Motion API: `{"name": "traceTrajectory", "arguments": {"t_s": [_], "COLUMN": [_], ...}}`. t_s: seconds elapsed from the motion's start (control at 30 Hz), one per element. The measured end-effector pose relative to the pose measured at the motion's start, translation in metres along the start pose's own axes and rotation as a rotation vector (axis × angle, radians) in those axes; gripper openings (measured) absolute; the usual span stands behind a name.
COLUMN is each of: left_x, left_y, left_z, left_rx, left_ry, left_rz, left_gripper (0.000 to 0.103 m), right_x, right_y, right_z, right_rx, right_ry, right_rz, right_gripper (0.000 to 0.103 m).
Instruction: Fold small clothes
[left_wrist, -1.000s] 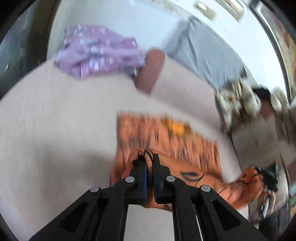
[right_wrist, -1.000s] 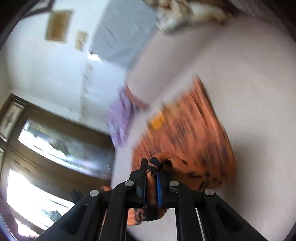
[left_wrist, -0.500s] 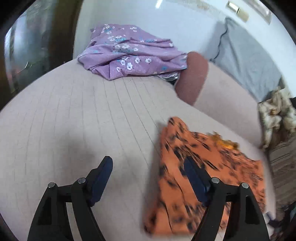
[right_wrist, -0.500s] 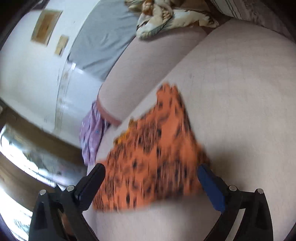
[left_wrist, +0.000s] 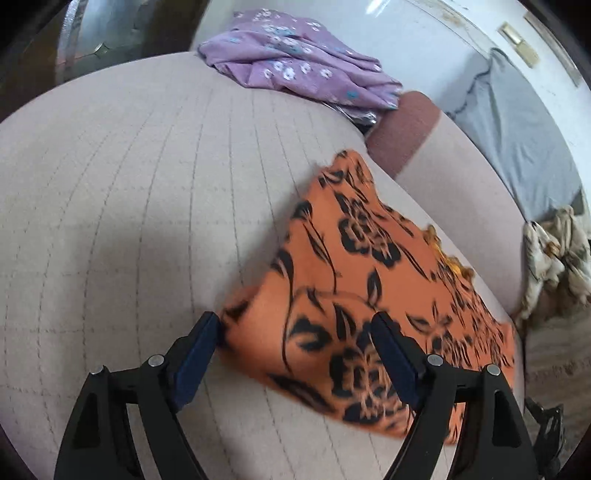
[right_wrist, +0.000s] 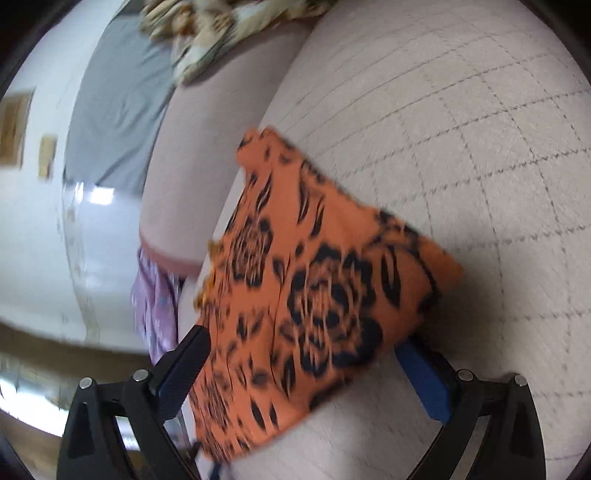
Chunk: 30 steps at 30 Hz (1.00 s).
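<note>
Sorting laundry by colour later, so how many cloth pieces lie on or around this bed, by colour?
Orange with black flowers: 1, the orange garment
Purple floral: 1, the purple garment
Cream and brown patterned: 1, the crumpled cloth
Grey: 1, the grey cloth
Total: 4

Daylit room, moderately bright, soft and even. Strong fisheye warp in both wrist views: black vignette corners, quilted seams of the beige cushion (left_wrist: 129, 206) bow outward. Left view mostly sharp at centre; orange floral garment (left_wrist: 354, 295) slightly smeared on its near edge, purple floral cloth (left_wrist: 295, 70) soft toward the top rim. Right view motion-blurred throughout: garment (right_wrist: 314, 288) print streaked, white wall (right_wrist: 33, 229) with a blown-out glare patch, bottom-left washed out by window light. Soft shadow on the cushion beside the left gripper (left_wrist: 295, 343); darker shadow under the garment's right edge near the right gripper (right_wrist: 303, 354). Gripper fingers fairly crisp
</note>
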<state>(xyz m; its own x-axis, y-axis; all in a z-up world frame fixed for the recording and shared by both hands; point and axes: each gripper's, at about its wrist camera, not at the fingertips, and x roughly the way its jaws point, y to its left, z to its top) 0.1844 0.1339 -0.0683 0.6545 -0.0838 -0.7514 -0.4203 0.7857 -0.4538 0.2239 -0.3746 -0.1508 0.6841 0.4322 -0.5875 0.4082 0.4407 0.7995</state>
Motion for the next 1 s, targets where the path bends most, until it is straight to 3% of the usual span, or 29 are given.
{"name": "traceTrajectory", "arguments": {"t_s": [0.03,0.07,0.1,0.13,0.2,0.3,0.43,0.53,0.63,0.7,0.77,0.8,0.83,0.87,0.9,0.93,1.0], "left_x": [0.005,0.009,0.012,0.019,0.021,-0.004,-0.064,-0.111,-0.151,-0.158,-0.145,-0.130,-0.115,-0.107,-0.112,-0.120,-0.136], "left_y": [0.003,0.006,0.005,0.003,-0.002,-0.018,-0.043,-0.052,-0.028,0.002,0.038,0.059,0.079,0.093,0.109,0.111,0.106], "left_z": [0.005,0.010,0.013,0.019,0.029,0.049,0.066,0.063,0.043,0.013,-0.021,-0.036,-0.045,-0.048,-0.046,-0.040,-0.024], "left_rx": [-0.032,-0.059,-0.051,-0.027,-0.022,0.020,0.082,0.113,0.107,0.100,0.118,0.131,0.120,0.090,0.032,0.033,0.059], "left_ry": [0.022,0.032,0.043,0.085,0.116,0.065,-0.051,-0.111,-0.108,-0.074,-0.034,0.010,0.081,0.133,0.119,0.101,0.033], "left_rz": [0.007,0.030,0.064,0.051,0.046,0.010,-0.056,-0.102,-0.118,-0.082,0.012,0.082,0.150,0.170,0.112,0.134,0.162], "left_gripper": [0.082,0.065,0.024,0.017,0.015,0.014,0.013,0.013,0.013,0.017,0.023,0.031,0.032,0.030,0.028,0.029,0.035], "right_x": [0.003,0.006,0.011,0.019,0.029,0.025,-0.010,-0.042,-0.078,-0.103,-0.116,-0.116,-0.110,-0.105,-0.106,-0.119,-0.143], "right_y": [0.000,0.001,0.003,0.002,-0.001,0.019,0.075,0.109,0.116,0.095,0.059,0.036,0.001,-0.025,-0.052,-0.064,-0.063], "right_z": [0.003,0.007,0.011,0.015,0.020,0.028,0.029,0.023,0.003,-0.018,-0.042,-0.053,-0.066,-0.071,-0.075,-0.075,-0.070], "right_rx": [0.034,0.040,0.039,0.044,0.042,-0.018,-0.144,-0.208,-0.250,-0.255,-0.254,-0.251,-0.240,-0.219,-0.179,-0.171,-0.206], "right_ry": [-0.024,-0.029,-0.026,0.008,0.032,0.034,-0.008,-0.045,-0.054,-0.030,0.005,0.031,0.084,0.120,0.137,0.098,0.031], "right_rz": [-0.002,-0.006,-0.005,-0.025,-0.049,-0.025,0.035,0.076,0.108,0.106,0.052,0.006,-0.054,-0.117,-0.146,-0.068,-0.142], "right_gripper": [0.098,0.082,0.038,0.019,0.013,0.011,0.010,0.009,0.009,0.009,0.015,0.028,0.041,0.069,0.060,0.061,0.068]}}
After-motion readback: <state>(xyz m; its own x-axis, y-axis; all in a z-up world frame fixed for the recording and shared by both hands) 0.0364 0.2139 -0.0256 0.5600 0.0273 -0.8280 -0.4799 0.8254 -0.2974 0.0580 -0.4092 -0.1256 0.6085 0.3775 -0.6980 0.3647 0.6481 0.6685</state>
